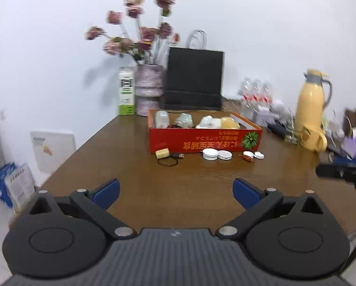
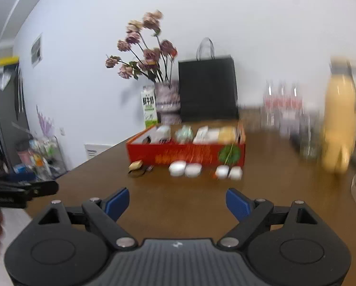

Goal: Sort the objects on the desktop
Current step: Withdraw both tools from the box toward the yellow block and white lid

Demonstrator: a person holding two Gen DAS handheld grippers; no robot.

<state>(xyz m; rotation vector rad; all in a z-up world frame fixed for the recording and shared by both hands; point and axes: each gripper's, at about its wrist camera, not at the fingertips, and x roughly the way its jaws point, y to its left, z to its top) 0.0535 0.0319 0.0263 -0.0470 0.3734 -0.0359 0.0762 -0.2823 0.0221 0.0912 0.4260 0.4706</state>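
Note:
A red cardboard box [image 1: 201, 140] stands mid-table and holds several pale packets. In front of it lie a small yellow block [image 1: 162, 153], a black loop [image 1: 167, 162], two white round tins [image 1: 210, 153] and two smaller white discs [image 1: 248, 153] beside a reddish-brown bit [image 1: 247, 159]. My left gripper [image 1: 175, 189] hovers over the near table, well short of these things, open and empty. The right wrist view is blurred but shows the same box [image 2: 185, 153] and white tins [image 2: 177, 168]. My right gripper [image 2: 176, 199] is also open with nothing between its blue pads.
Behind the box stand a vase of dried flowers [image 1: 149, 88], a green-and-white milk carton [image 1: 126, 93] and a black paper bag [image 1: 194, 78]. Water bottles [image 1: 255, 95], a yellow jug [image 1: 311, 112] and dark clutter fill the right side. The table's left edge [image 1: 82, 145] drops to floor boxes.

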